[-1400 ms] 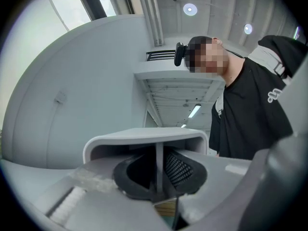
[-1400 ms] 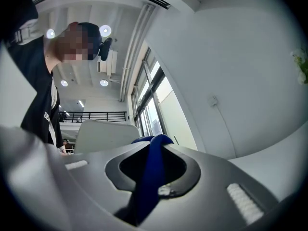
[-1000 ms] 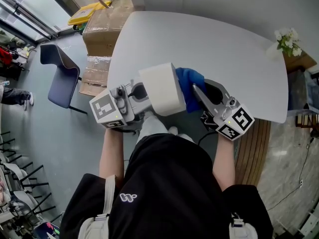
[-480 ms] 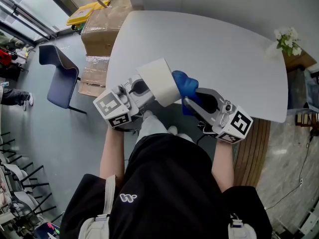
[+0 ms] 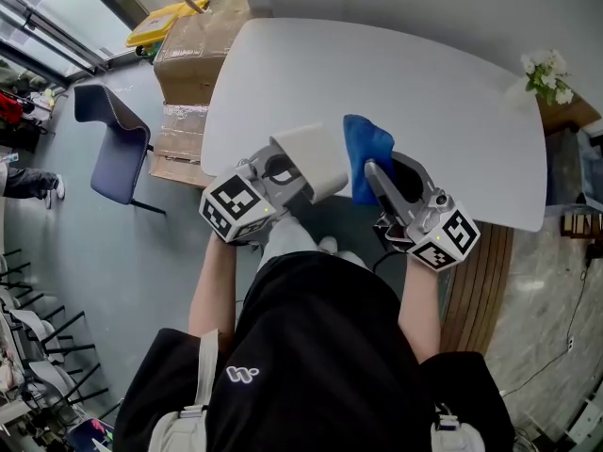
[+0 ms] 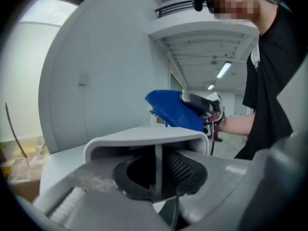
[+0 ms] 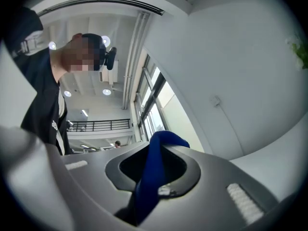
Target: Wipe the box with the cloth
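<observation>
In the head view my left gripper [image 5: 292,179] is shut on a white box [image 5: 311,158], held over the near edge of the white table [image 5: 377,73]. In the left gripper view the box [image 6: 149,136] fills the jaws, its open side towards the camera. My right gripper [image 5: 372,172] is shut on a blue cloth [image 5: 366,149], which stands just right of the box, close to its side. In the right gripper view the cloth [image 7: 154,172] runs up between the jaws. From the left gripper view the cloth [image 6: 175,110] hangs above and behind the box.
A blue chair [image 5: 118,144] stands on the floor at the left. Cardboard boxes [image 5: 193,45] sit beyond the table's left end. White flowers [image 5: 545,75] stand at the table's far right corner.
The left gripper has sunk and tilted down with the box, which now shows smaller and lower. The cloth has shifted a little along the box's right side.
</observation>
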